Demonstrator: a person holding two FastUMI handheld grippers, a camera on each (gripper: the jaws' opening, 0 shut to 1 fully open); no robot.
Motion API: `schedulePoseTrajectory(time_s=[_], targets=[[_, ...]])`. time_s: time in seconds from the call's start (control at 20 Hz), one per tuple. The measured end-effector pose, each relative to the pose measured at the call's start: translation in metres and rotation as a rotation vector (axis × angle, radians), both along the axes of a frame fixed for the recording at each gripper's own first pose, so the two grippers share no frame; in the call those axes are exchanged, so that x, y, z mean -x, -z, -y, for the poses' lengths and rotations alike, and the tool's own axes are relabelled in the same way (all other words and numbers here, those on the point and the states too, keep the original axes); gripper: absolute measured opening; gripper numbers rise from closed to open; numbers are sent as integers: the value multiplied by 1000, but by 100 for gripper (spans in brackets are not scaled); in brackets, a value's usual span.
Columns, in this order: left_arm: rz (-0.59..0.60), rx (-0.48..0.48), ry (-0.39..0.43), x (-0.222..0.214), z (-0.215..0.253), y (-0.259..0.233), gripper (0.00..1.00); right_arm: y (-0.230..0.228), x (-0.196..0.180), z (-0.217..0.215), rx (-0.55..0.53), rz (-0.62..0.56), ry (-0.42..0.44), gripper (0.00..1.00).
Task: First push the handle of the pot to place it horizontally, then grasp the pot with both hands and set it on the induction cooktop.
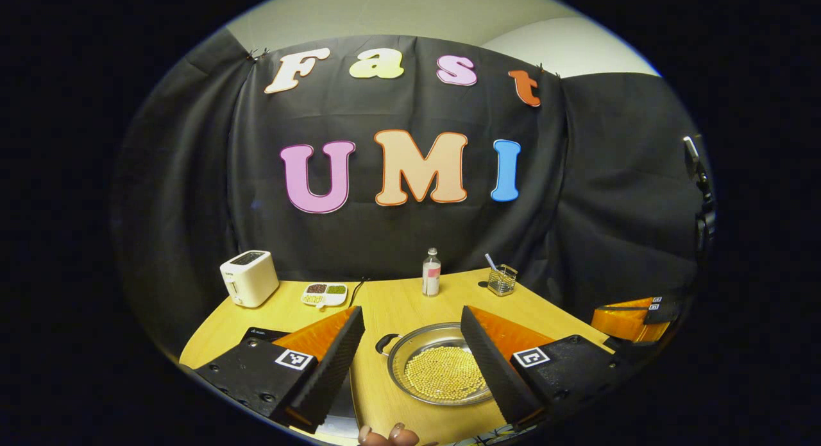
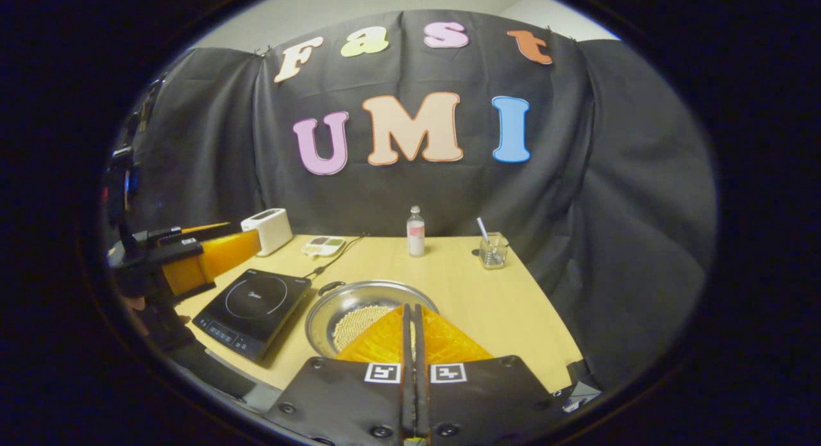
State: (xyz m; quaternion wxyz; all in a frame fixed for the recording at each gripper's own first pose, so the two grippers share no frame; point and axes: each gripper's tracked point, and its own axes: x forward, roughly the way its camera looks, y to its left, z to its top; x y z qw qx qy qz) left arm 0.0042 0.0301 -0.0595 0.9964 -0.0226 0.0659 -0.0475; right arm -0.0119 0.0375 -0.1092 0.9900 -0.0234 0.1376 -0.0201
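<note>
A shallow metal pot (image 1: 410,356) holding small yellow beans sits on the wooden table, and my left gripper (image 1: 410,312) hangs open above and in front of it, one finger on each side. A black loop handle (image 1: 386,343) sticks out at the pot's far left. In the right gripper view the pot (image 2: 349,305) lies just right of the black induction cooktop (image 2: 253,308), its handle (image 2: 330,285) pointing far-left. My right gripper (image 2: 411,308) is shut with nothing between its fingers, its tip over the pot's near side. The pot's near rim is hidden.
At the back of the table stand a white toaster (image 2: 269,229), a small divided dish (image 2: 324,245), a bottle (image 2: 415,231) and a glass with a straw (image 2: 492,250). The cooktop's cord (image 2: 333,257) runs toward the dish. Fingertips of a hand (image 1: 388,436) show at the bottom edge.
</note>
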Motion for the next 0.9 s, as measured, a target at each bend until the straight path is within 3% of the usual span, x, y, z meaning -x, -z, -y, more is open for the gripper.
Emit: schedulePoseTrajectory(time_s=[0.3,0.9], targets=[[8,-28,-51,-14,-9,3,98,55,-9,0,-10,-125,-41,0],[-50,-62,-136,-40,0,31,98,157,-26,4,-9,-355,-233,3]])
